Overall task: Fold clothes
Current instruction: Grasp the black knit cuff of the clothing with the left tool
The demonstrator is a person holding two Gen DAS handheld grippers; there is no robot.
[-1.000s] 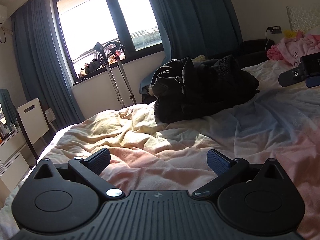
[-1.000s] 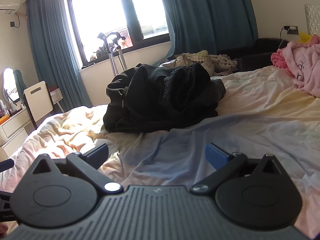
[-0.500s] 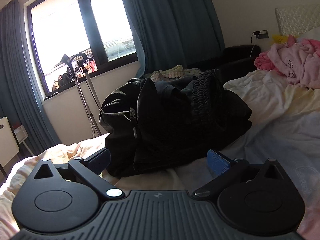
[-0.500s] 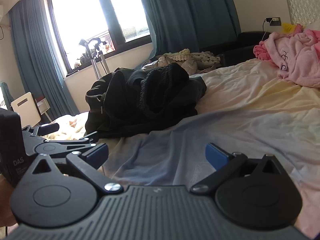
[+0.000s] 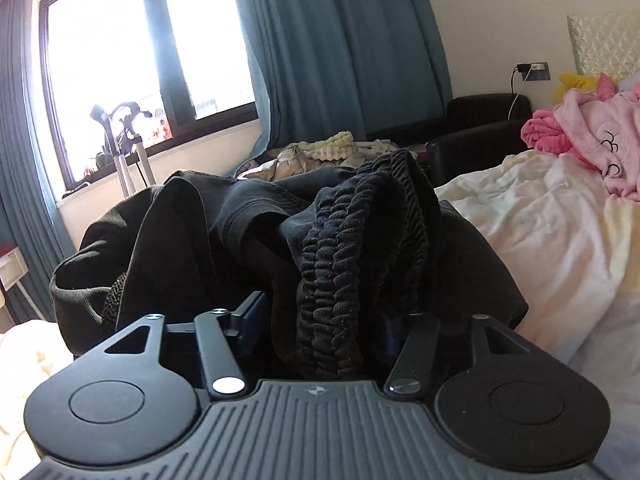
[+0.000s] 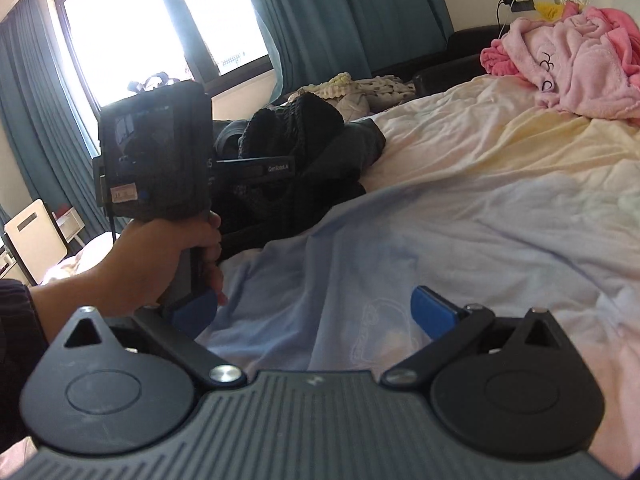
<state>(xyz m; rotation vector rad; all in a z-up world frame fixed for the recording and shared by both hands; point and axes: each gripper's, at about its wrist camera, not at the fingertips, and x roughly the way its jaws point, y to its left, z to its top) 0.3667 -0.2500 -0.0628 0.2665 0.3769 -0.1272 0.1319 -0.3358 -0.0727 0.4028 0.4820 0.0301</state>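
1. The left gripper (image 5: pixel 324 320) has just been closing its jaws, and the thick ribbed band (image 5: pixel 356 264) of the black clothes is squeezed between them.
2. The pile of black clothes (image 5: pixel 192 248) sits on the bed (image 5: pixel 532 216), toward the window side. It fills most of the left wrist view and hides the bed behind it.
3. In the right wrist view, the left hand (image 6: pixel 160 256) holds the handle of its gripper. The big dark box on top of that gripper blocks part of the black pile (image 6: pixel 320 144).
4. The right gripper (image 6: pixel 316 312) has its blue pads wide apart with nothing between them. It hangs over a pale blue patch of the sheet (image 6: pixel 360 240).
5. A fluffy pink robe (image 6: pixel 576 60) lies bunched up at the far right of the bed, well apart from the black pile.
6. Behind the pile there are more light-coloured clothes (image 5: pixel 320 148). They may be on a chair or a sofa, but it is hard to tell.
7. Blue curtains (image 5: pixel 340 52) hang beside a bright window (image 5: pixel 120 60).
8. A dark armchair (image 5: pixel 480 120) stands by the wall, and a charger is plugged in above it (image 5: pixel 528 68).
9. A white chair (image 6: pixel 34 232) stands at the far left.
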